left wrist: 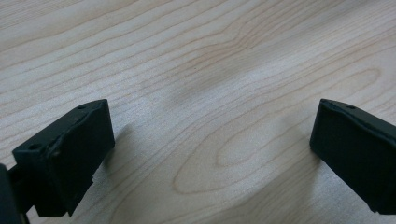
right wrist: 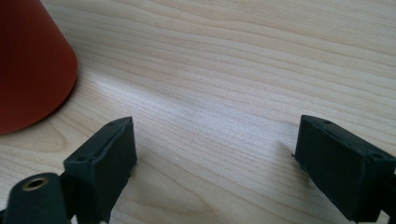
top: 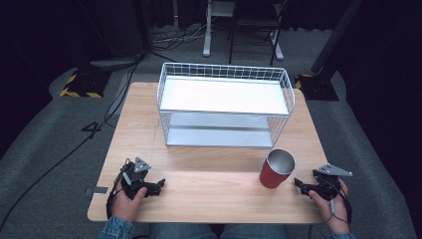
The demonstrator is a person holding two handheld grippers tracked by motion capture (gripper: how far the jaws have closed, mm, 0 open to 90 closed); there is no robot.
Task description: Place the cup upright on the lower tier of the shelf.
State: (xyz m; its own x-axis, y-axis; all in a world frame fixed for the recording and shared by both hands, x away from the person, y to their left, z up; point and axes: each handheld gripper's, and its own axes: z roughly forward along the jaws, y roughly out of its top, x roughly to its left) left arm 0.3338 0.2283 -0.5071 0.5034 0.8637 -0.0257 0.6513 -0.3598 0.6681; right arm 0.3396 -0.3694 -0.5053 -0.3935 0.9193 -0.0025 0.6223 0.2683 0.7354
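A red cup (top: 276, 169) with a silver inside stands upright on the wooden table (top: 209, 164), front right. My right gripper (top: 300, 184) rests low on the table just right of it, open, nothing between its jaws. In the right gripper view the red cup (right wrist: 32, 65) sits at the upper left, beyond the left jaw, and the right gripper (right wrist: 215, 154) spans bare wood. My left gripper (top: 159, 185) lies at the front left of the table, open. Bare wood alone lies between the spread jaws of the left gripper (left wrist: 212, 140) in its own view.
A white wire basket shelf (top: 225, 102) with two levels stands at the back middle of the table. Cables run over the grey floor (top: 59, 149) at the left. Chair and stand legs (top: 206, 30) are behind the table.
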